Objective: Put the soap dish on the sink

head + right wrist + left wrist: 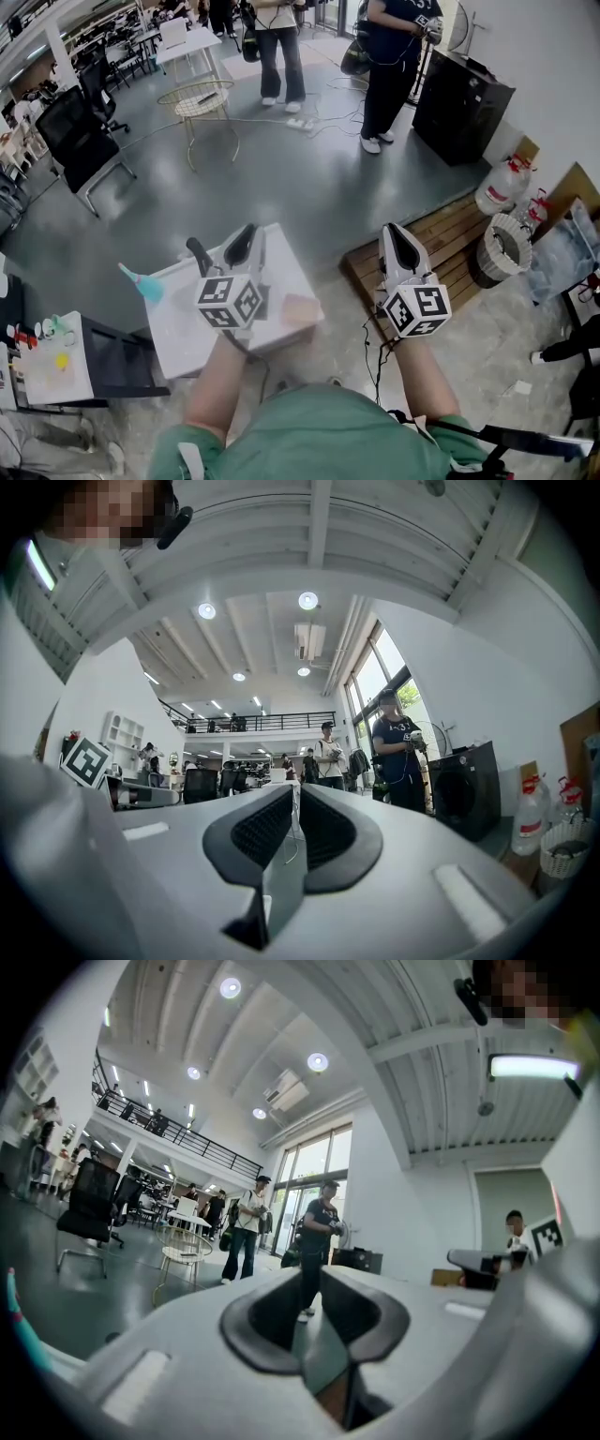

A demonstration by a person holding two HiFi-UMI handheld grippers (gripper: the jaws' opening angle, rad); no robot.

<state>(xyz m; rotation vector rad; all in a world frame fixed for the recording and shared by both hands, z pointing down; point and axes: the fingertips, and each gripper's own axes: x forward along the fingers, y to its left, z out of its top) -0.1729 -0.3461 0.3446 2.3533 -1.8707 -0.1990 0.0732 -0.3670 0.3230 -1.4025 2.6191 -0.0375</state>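
In the head view a white sink unit [187, 323] with a black faucet [197, 255] stands just in front of me. On its right corner lies a blurred pinkish flat thing [300, 309], perhaps the soap dish. My left gripper [247, 244] is raised over the unit, left of the pinkish thing and clear of it. It is shut with only a thin slit and nothing between its jaws [312, 1288]. My right gripper [394, 236] is held up over the wooden pallet, right of the unit, also shut and empty [295, 808]. Both gripper views face the room, not the sink.
A teal brush [141, 281] lies at the unit's left edge. A wooden pallet [455, 239], a wire waste basket [502, 248] and a water jug [502, 185] lie to the right. A dark cart with a white tray [56, 361] is at left. Two people [281, 47] stand far off.
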